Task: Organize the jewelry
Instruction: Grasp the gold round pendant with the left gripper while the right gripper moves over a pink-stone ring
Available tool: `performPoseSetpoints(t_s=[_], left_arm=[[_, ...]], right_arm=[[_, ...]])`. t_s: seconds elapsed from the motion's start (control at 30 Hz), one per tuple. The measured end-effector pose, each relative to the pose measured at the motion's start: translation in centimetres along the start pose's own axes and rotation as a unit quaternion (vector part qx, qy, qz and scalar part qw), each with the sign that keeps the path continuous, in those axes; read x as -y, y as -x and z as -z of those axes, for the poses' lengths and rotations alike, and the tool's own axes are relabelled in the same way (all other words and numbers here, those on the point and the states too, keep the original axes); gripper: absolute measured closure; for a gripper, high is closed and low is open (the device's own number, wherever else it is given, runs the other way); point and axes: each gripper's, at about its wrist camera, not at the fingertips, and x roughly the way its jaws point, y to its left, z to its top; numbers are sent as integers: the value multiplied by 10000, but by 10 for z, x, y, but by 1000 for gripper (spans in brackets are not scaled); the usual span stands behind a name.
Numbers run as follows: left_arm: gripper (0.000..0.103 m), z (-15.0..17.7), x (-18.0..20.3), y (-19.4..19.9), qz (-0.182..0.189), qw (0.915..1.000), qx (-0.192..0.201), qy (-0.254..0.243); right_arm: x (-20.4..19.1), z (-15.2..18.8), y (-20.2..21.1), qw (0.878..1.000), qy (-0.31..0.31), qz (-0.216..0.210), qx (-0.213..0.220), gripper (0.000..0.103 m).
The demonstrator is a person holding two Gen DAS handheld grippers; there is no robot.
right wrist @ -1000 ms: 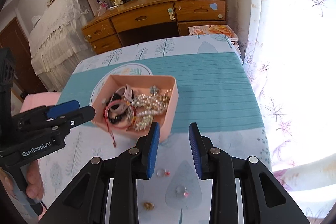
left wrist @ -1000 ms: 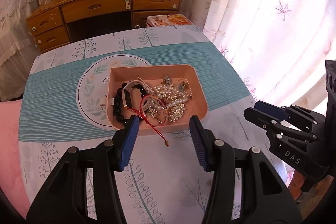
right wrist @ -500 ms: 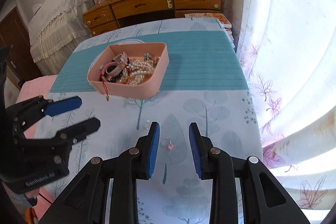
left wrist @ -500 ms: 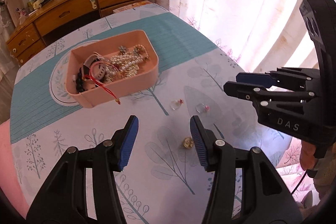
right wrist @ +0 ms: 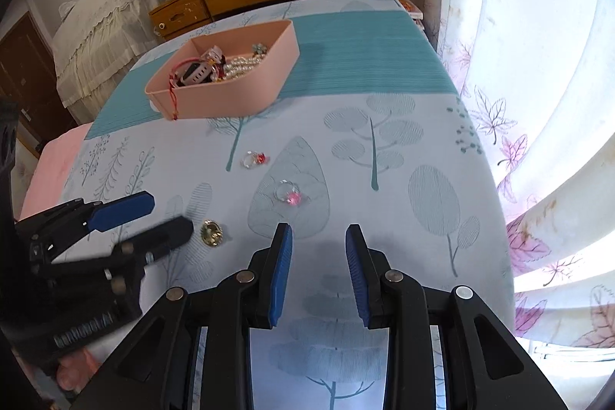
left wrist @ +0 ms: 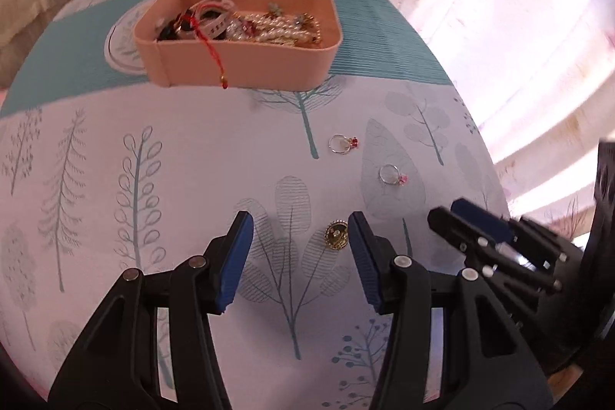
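Three loose pieces lie on the tablecloth (left wrist: 153,125) in front of you: two silver rings, one with a red stone (left wrist: 342,143) and one with a pink stone (left wrist: 393,175), plus one gold ring (left wrist: 336,235) just inside your left gripper's (left wrist: 300,252) right finger, perhaps touching it. Both grippers are empty, jaws apart; your right gripper (right wrist: 318,269) hovers near the pink-stone ring. One pink tray (left wrist: 246,64) farther back holds tangled pearls and bracelets

Black grippers (left wrist: 300,248), blue ribbed pads (right wrist: 282,271), silver screws.
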Motion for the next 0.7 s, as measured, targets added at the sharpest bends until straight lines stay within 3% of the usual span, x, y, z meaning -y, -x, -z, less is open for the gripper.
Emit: performPoseSetpoints(t_s=[0.07, 0.17, 0.43, 0.53, 0.7], left_arm=[[55, -5, -4, -8, 132, 9990, -158, 407], [55, -7, -1, -16, 65, 9981, -297, 537], [59, -3, 20, -23, -502, 9976, -302, 379], [66, -4, 29, -26, -843, 9953, -446, 188], [66, -5, 43, -29, -1172, 9905, -705, -172]], right_arm=[[6, 3, -7, 9999, -126, -84, -34, 74], [17, 8, -12, 9991, -321, -269, 17, 74], [21, 10, -10, 9981, -419, -418, 190, 74], [23, 12, -8, 9971, -505, -533, 218, 74], [27, 13, 1, 9958, -593, -621, 332, 74]])
